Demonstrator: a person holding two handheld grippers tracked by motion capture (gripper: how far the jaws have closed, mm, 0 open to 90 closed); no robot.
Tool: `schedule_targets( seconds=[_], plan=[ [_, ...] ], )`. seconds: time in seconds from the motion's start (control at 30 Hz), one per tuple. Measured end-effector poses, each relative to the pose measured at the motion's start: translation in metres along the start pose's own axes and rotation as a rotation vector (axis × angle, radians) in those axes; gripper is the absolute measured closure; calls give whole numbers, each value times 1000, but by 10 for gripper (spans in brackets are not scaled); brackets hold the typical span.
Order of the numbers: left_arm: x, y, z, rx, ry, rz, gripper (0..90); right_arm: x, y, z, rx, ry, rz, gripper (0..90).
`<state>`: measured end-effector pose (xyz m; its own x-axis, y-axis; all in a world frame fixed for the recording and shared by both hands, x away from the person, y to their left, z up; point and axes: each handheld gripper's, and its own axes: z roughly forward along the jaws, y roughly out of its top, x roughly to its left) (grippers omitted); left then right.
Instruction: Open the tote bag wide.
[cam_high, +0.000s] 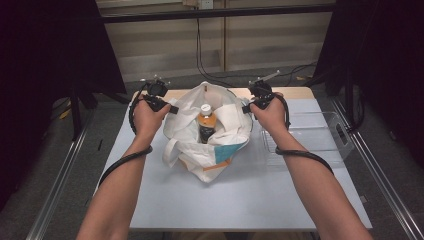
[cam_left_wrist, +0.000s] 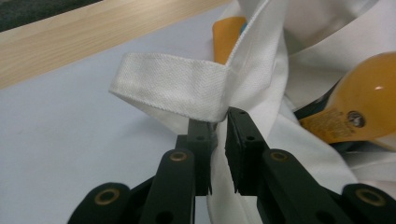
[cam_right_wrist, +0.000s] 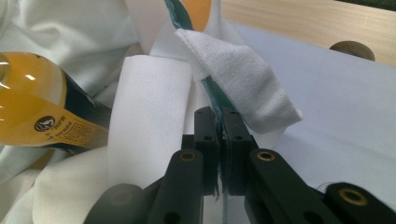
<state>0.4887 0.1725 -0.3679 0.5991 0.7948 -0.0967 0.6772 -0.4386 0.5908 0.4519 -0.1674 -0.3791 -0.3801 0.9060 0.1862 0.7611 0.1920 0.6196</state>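
Observation:
A white cloth tote bag with teal and orange patches lies on the pale table, its mouth spread wide. Inside it is an amber bottle with a white cap and a dark label. My left gripper is at the bag's left rim. In the left gripper view this gripper is shut on the rim cloth just below a strap loop, with the bottle to the right. My right gripper is shut on the right rim. Its jaws pinch the teal-edged cloth, the bottle to their left.
A clear plastic tray sits on the table right of the bag, under my right forearm. A wooden strip runs along the table's far edge. Dark curtains and metal rails flank both sides.

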Motion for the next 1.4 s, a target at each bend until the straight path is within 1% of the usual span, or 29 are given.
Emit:
schedule_targets(
  seconds=[0.13,0.17,0.2,0.23,0.27,0.3,0.33,0.37,0.4,0.43,0.47,0.5,0.53,0.6,0.63,0.7,0.8,0.83,0.9,1.07,1.13,1.17,1.23,1.33,1.4],
  plan=[
    [2,-5,6,15,-5,-11,805,-2,-3,4,4,1,7,872],
    [2,-6,7,28,-8,-9,805,-3,-4,5,5,1,11,872],
    [2,-7,9,22,-6,-12,806,-3,-5,6,12,1,8,872],
    [2,-8,10,34,1,-9,808,-3,-5,7,16,-1,4,872],
    [2,-10,12,29,-5,-23,810,-3,-6,7,21,-4,1,873],
    [3,-11,12,36,-2,-18,813,-4,-7,9,20,-4,0,873],
    [3,-12,13,35,-1,-22,813,-4,-7,9,20,-4,0,873],
    [4,-13,14,45,-4,-22,815,-3,-8,9,21,-6,4,874],
    [3,-14,15,43,-3,-33,817,-3,-9,10,20,-4,4,873],
    [4,-15,15,49,-3,-24,819,-3,-9,11,22,-3,4,874],
    [4,-15,15,54,-7,-29,820,-3,-10,11,22,-9,3,874],
    [5,-16,16,65,-10,-24,823,-3,-10,12,22,-7,3,874],
    [4,-17,17,56,-9,-33,824,-3,-11,12,26,-9,-1,874],
    [5,-18,18,83,-3,-19,841,-3,-12,14,26,-10,1,874],
    [4,-20,20,64,0,-38,859,-2,-13,15,29,-14,-1,874],
    [6,-22,20,77,-12,-31,858,-3,-14,15,35,-15,-8,874],
    [6,-23,22,81,-12,-21,860,-3,-15,16,34,-14,-4,874],
    [6,-23,22,83,-15,-23,862,-2,-15,17,35,-14,-8,874],
    [6,-23,23,82,-16,-30,867,-2,-15,17,41,-18,-2,874],
    [6,-23,24,94,-18,-22,870,-2,-17,19,46,-17,-7,876],
    [5,-24,25,84,-16,-27,870,-2,-18,20,46,-21,-9,876],
    [4,-24,25,80,-13,-27,871,-1,-18,21,44,-15,-3,876],
    [3,-24,27,68,-17,-41,872,-1,-19,22,48,-20,-10,876],
    [2,-25,28,68,-14,-51,872,-1,-20,23,49,-20,-8,876],
    [2,-26,28,76,-21,-50,873,0,-21,24,49,-18,-9,876]
  ],
)
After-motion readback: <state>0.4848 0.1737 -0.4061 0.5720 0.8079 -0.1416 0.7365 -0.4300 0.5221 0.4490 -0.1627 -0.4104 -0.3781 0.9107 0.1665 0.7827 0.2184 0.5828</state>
